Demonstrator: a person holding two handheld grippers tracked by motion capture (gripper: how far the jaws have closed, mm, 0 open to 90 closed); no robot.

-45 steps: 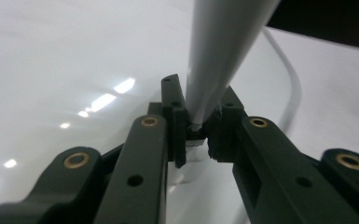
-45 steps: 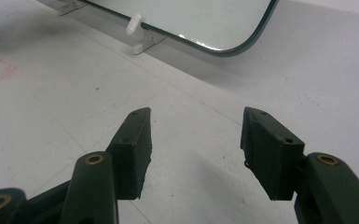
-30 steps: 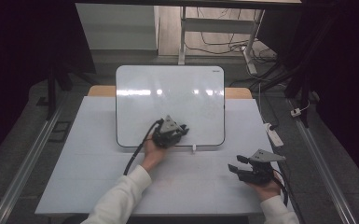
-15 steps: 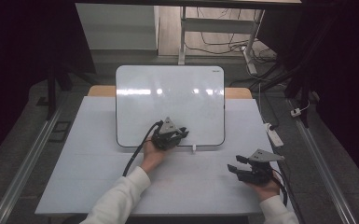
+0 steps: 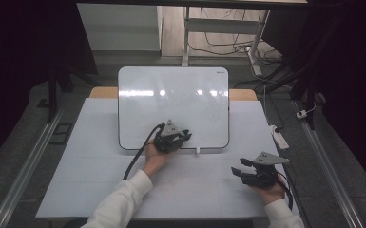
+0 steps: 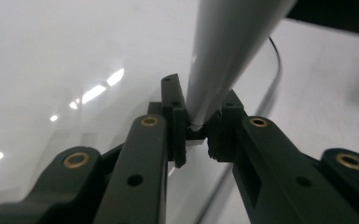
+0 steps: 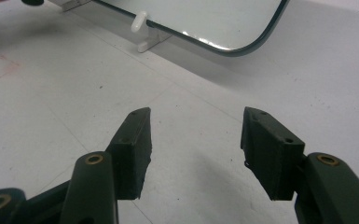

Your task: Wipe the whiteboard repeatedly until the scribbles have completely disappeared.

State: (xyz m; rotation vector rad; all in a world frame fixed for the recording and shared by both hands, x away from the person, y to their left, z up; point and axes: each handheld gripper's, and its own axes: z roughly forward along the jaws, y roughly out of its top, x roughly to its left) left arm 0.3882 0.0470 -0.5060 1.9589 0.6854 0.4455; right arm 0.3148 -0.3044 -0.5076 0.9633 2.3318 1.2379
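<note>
Left tongs (image 5: 186,136) clamped on a white marker (image 6: 224,60) over the whiteboard (image 5: 171,85).
Marker sits at the board's lower edge; right tongs (image 5: 237,173) stand wide, empty, above the counter (image 5: 100,180).

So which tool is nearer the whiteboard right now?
Left. The left tool, shut on a grey marker, sits over the lower part of the whiteboard. The right tool is open on the table, off the board's lower right corner.
</note>
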